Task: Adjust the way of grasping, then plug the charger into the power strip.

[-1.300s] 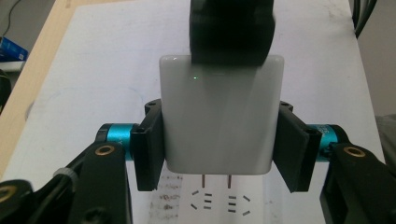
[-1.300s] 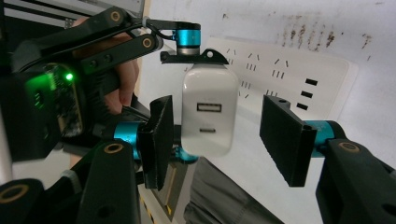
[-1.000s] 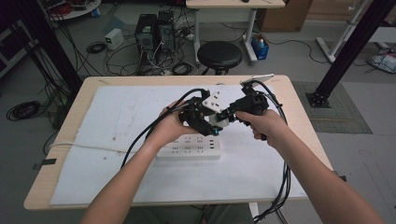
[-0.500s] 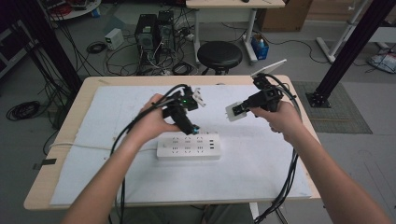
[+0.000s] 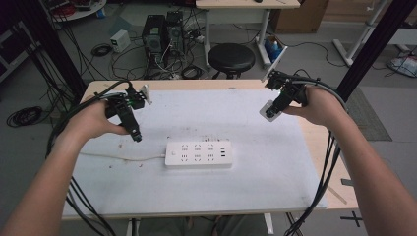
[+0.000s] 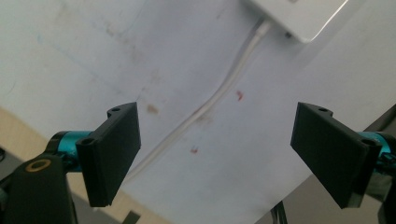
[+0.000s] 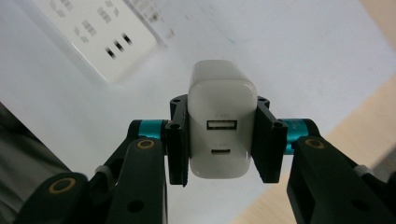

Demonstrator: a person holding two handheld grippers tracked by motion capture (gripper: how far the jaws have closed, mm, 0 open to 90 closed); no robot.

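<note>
White charger [image 7: 222, 126] clamped between the two black jaws of the right gripper [image 7: 222, 140], pads pressed flat on both its sides, port face with two sockets turned toward that gripper's own camera. In the high view, same charger [image 5: 271, 110] held up off the white mat [image 5: 206, 191], over the mat's far right part, near the right edge of the table [image 5: 339, 196] and well apart from the power strip [image 5: 198, 154]. Right gripper [image 5: 275, 105] gripped in the right hand [image 5: 314, 105], cable trailing back along the forearm. Power strip lying flat on the mat near the middle, a little toward the near side, its white cord [image 5: 123, 157] running off to the left. Left gripper [image 5: 135, 135] in the left hand [image 5: 96, 123] over the left part of the mat, tips pointing down and just left of the strip, not touching it. Seen from the left gripper view, jaws spread wide, having just been opening, with nothing between them; below them bare mat with a few small red marks, the cord [image 6: 210, 100] crossing diagonally, and one corner of the strip [image 6: 299, 18] at the top. Black stool [image 5: 231, 56] and computer boxes on the floor beyond the far edge of the table.
</note>
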